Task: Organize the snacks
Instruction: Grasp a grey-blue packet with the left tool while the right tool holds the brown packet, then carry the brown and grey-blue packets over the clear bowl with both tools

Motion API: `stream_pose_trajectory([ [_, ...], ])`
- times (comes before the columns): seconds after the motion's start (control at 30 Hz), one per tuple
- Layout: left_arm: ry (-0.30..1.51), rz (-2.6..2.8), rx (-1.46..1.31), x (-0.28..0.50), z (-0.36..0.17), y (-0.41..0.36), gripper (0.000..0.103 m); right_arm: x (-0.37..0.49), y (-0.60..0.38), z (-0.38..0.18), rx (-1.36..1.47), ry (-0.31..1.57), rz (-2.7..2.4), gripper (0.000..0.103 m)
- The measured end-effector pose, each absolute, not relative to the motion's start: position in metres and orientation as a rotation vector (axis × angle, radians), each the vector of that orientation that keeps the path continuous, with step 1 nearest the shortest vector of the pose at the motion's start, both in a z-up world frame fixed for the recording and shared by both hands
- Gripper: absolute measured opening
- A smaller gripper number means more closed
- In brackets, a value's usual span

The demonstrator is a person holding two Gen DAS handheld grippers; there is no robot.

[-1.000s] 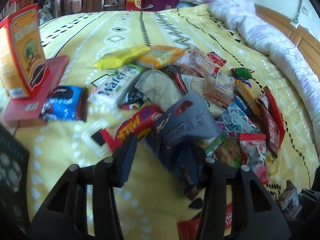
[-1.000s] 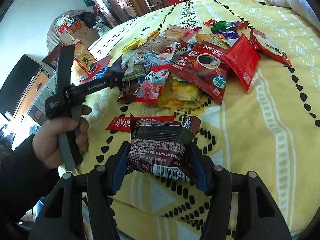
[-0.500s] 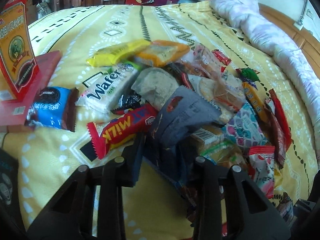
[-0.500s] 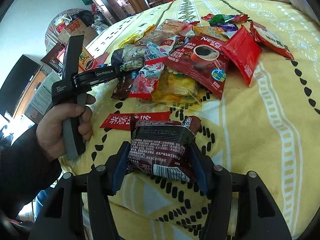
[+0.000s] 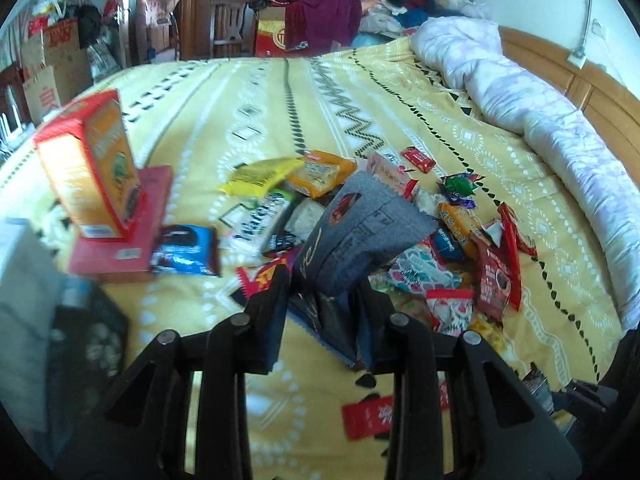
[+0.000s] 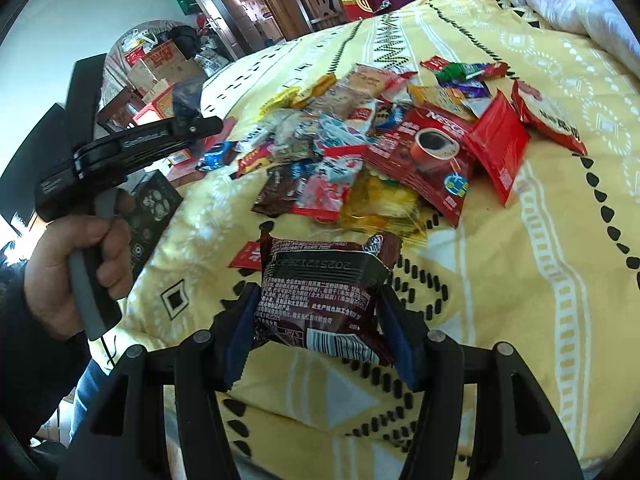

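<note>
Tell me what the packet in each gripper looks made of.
Grey packet in the left gripper: matte, creased film, possibly paper-faced, with a zigzag-cut top edge. Dark brown packet in the right gripper: glossy plastic film, with glare and crinkled seams.

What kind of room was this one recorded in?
Most likely a bedroom at home. The snacks lie on a yellow patterned bedspread, a rolled white quilt runs along a wooden headboard, and clothes are heaped over a chair behind the bed.
</note>
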State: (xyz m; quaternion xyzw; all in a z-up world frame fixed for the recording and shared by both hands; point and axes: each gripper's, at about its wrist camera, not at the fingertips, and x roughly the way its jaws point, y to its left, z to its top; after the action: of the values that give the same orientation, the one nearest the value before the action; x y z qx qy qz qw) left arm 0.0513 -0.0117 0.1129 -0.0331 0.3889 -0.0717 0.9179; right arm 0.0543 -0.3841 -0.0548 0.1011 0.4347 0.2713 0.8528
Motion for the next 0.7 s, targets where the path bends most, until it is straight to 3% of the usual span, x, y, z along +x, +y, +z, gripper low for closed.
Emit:
stream_pose_trajectory([
  [0.7,0.647,-0.069,-0.113,-0.012,0.188,0.048,0.031,0.019,-0.337,0.023,0.126,0.808,0.643,0.062],
])
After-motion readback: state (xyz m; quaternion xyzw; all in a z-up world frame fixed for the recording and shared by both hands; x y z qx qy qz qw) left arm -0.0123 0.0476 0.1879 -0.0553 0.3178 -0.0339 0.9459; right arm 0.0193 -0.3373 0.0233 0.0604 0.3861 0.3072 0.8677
